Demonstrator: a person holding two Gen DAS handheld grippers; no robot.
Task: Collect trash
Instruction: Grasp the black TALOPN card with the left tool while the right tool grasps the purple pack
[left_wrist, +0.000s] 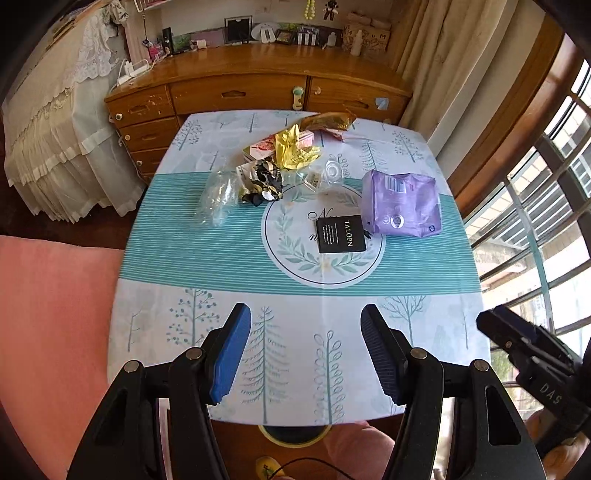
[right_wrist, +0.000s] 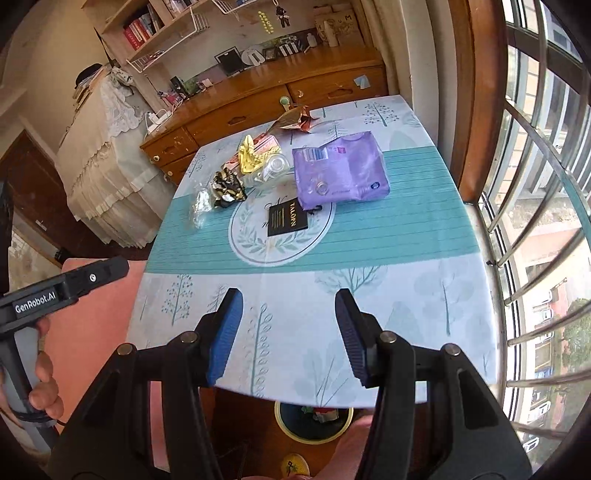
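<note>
Trash lies on the far half of the table (left_wrist: 258, 266): a purple plastic pack (left_wrist: 402, 203) (right_wrist: 340, 170), a black card (left_wrist: 340, 234) (right_wrist: 288, 220), a crumpled black-and-gold wrapper (left_wrist: 262, 181) (right_wrist: 228, 186), a yellow wrapper (left_wrist: 293, 147) (right_wrist: 251, 157), clear plastic (left_wrist: 218, 194) (right_wrist: 201, 208) and a brown foil wrapper (left_wrist: 328, 122) (right_wrist: 295, 118). My left gripper (left_wrist: 306, 352) is open and empty over the near table edge. My right gripper (right_wrist: 289, 334) is open and empty beside it, also over the near edge. A bin (right_wrist: 314, 421) with trash inside stands on the floor under the table edge.
A wooden dresser (left_wrist: 258, 88) stands behind the table. A draped piece of furniture (left_wrist: 55, 140) is at the left, a pink seat (left_wrist: 51, 314) at the near left. A barred window (right_wrist: 535, 221) runs along the right.
</note>
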